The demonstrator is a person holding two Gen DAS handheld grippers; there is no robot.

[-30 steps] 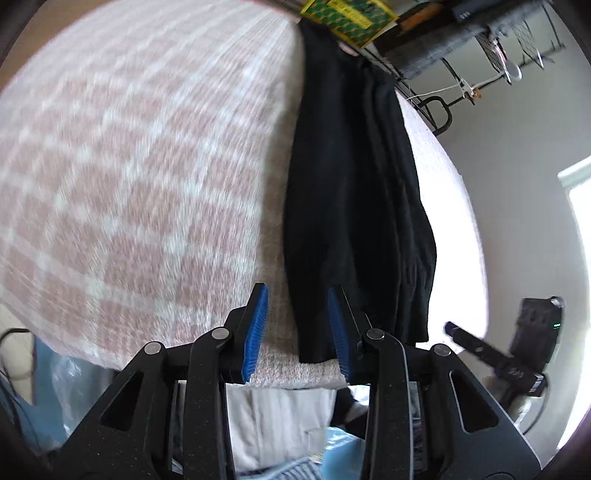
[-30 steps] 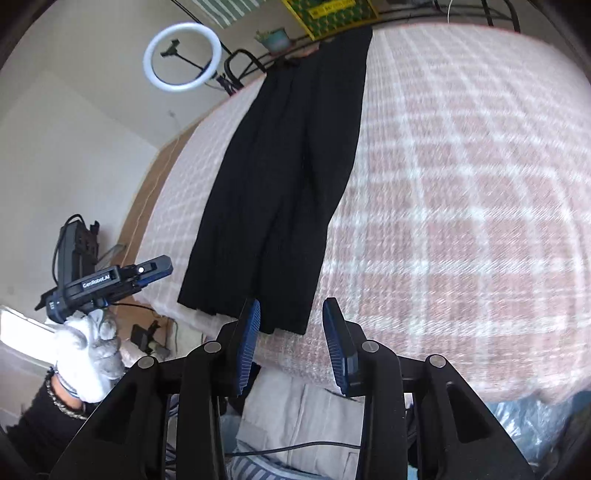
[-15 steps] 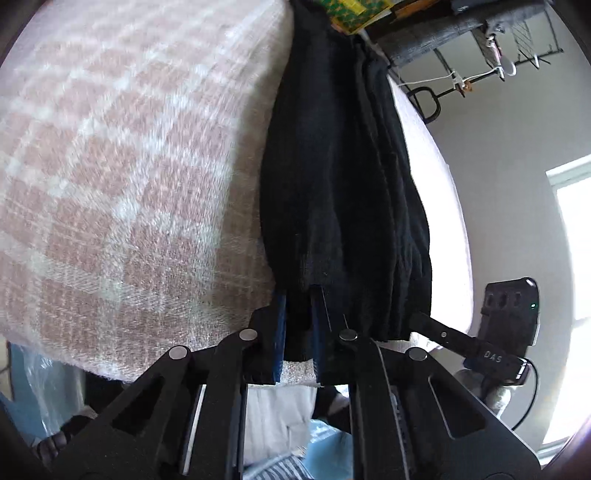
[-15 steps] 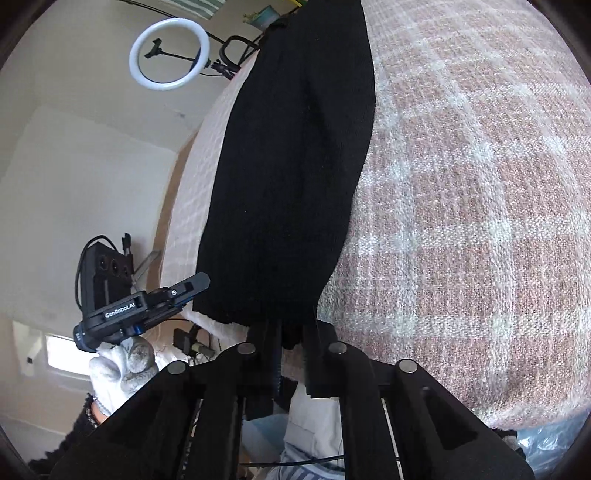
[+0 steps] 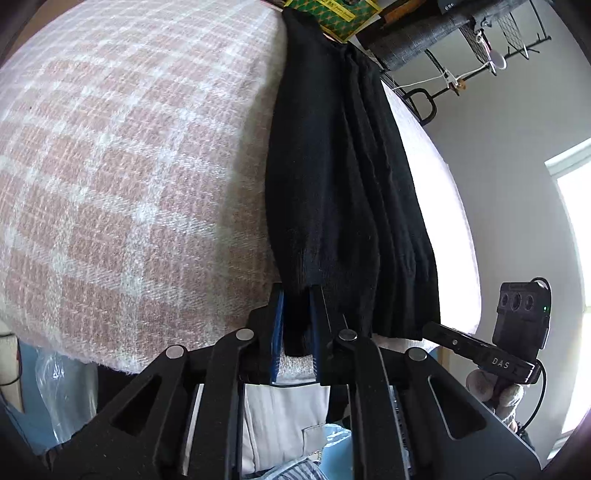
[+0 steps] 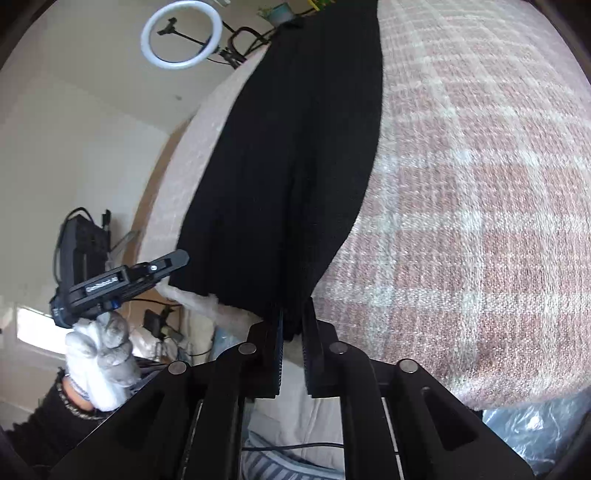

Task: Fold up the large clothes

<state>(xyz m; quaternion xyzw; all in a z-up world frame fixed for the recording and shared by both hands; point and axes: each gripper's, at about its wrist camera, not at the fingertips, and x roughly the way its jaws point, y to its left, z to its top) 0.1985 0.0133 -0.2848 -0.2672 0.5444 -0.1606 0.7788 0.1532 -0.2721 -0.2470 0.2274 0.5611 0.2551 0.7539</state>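
Note:
A long black garment [image 5: 332,177] lies stretched along a bed covered by a pink and white checked blanket [image 5: 122,177]. Its near hem hangs at the bed's front edge. My left gripper [image 5: 295,321] is shut on one corner of that hem. My right gripper [image 6: 292,325] is shut on the other corner of the black garment [image 6: 295,155]. The right gripper shows in the left wrist view [image 5: 480,350] to the right of the hem, and the left gripper shows in the right wrist view [image 6: 122,280] to the left, held by a white-gloved hand.
A ring light [image 6: 181,35] stands beyond the bed's far left corner. A wire rack with hangers [image 5: 461,48] is on the wall by the bed's far end. A green patterned box [image 5: 332,14] sits at the far edge. Pale cloth and plastic bags [image 6: 535,435] lie below the near edge.
Both grippers moved in onto the near hem of the black garment and closed on it. A second ago both were open in front of the hem.

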